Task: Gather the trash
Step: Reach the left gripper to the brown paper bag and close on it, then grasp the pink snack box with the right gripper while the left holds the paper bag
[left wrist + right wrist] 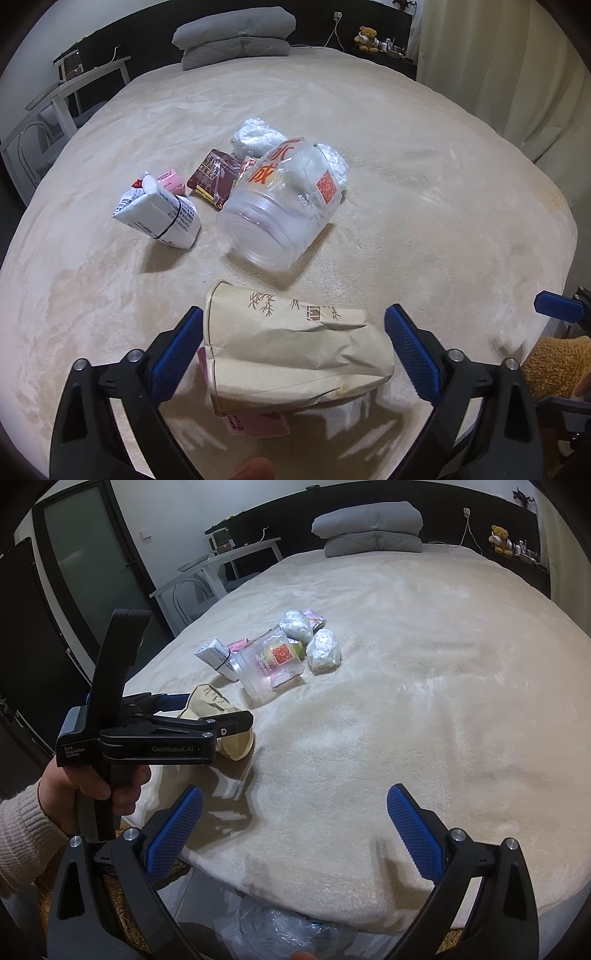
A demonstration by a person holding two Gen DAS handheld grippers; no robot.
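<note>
Bed (406, 192): a soft cream blanket is carrying all the trash; it is giving way under things, so anything pressed down is likely sinking rather than sliding.
Left tool (295, 347): its blue pads are standing wide apart on either side of the paper bag, the left pad close against the bag's edge and the right pad just beside it with a gap showing; it is not yet gripping anything.
Right tool (295, 830): it is hovering over the near edge of the bed with its pads wide apart and nothing between them.
Paper bag (295, 350): it is lying on its side nearest the person; crumpled brown paper, probably light and easily crushed, so pinching across the creased middle looks safest; a bamboo print and one character I cannot read are showing, and a pink slip is poking out underneath.
Plastic cup (280, 206): clear, tipped over beyond the bag; likely light, slick and springy, so its rim looks like the better hold; large orange characters, a red square stamp and "400" are showing.
Carton (159, 214): a white drink carton is lying left of the cup; stiffish; its print is too small to read.
Brand: "GenRobot.AI" and "Data Acquisition System" are reading on the left tool in the right view.
</note>
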